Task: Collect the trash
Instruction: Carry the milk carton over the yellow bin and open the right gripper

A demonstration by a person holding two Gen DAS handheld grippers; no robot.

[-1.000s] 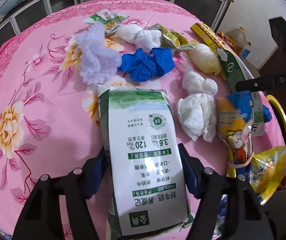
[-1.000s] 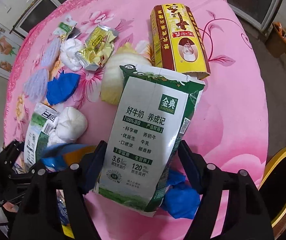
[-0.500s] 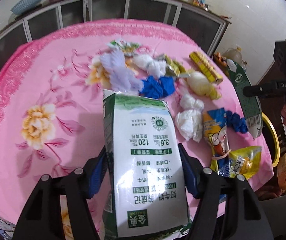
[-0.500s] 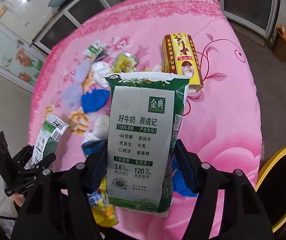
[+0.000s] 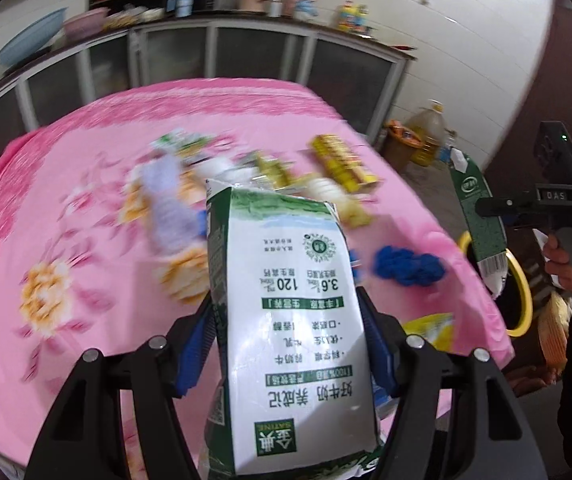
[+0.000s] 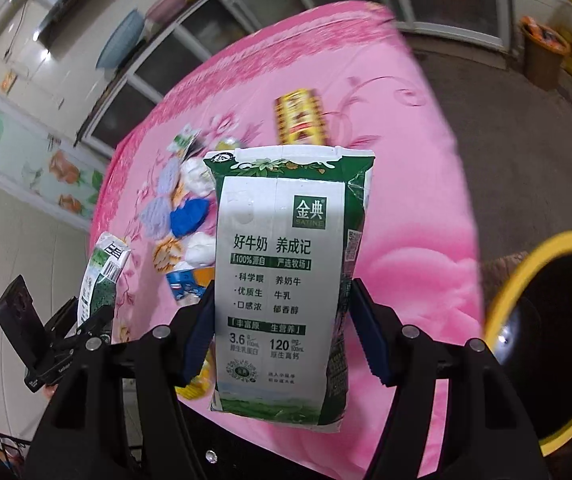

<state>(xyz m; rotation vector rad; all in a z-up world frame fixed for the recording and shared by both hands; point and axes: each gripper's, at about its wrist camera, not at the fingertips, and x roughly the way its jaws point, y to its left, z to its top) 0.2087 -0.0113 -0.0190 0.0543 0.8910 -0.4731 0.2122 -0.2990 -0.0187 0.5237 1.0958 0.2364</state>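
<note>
A green and white milk carton [image 5: 286,320] hangs above the pink floral table [image 5: 66,220], with my left gripper [image 5: 286,344] shut on its sides. My right gripper [image 6: 282,324] is shut on a second milk carton [image 6: 278,280], held upright over the table's near edge. Each view also shows the other gripper's carton from the side [image 5: 480,216] [image 6: 102,280]. A black bin with a yellow rim [image 6: 526,272] stands just right of the right gripper, beside the table. Left on the table are a yellow-red box [image 6: 300,118], blue crumpled pieces [image 5: 408,266], white tissue wads [image 6: 200,248] and a lilac knitted piece [image 5: 166,204].
A yellow snack bag [image 5: 430,332] lies at the table's near right edge by the bin's rim [image 5: 522,300]. On the floor behind stand an orange bucket [image 5: 402,144] and an oil jug [image 5: 430,136]. Cabinets line the far wall. A person's hand [image 5: 562,256] grips the right handle.
Both grippers have risen off the table with their cartons, so the table looks farther away. The right one has swung towards the yellow-rimmed bin, which now shows larger.
</note>
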